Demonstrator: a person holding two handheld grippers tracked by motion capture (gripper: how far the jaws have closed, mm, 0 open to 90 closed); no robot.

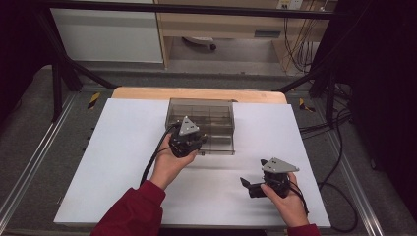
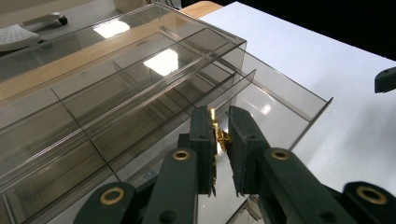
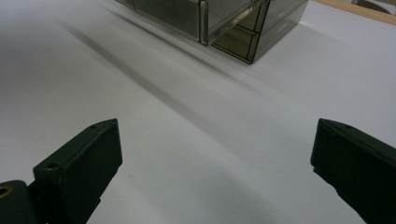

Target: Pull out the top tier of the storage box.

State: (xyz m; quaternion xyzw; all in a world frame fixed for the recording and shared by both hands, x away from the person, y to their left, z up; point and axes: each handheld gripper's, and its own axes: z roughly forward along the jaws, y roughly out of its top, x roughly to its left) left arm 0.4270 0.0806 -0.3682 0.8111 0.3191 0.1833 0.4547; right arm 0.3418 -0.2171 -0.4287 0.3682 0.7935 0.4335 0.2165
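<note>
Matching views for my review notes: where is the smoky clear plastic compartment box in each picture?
High view: smoky clear plastic compartment box sits centre, at the white sheet's far side.
Left gripper view: box spans the left and centre.
Right gripper view: its corner is top centre.
Shared landmark: the white sheet.

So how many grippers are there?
2. The left gripper is at the clear box, pinching a small gold piece. The right gripper rests open on the white table.
</note>
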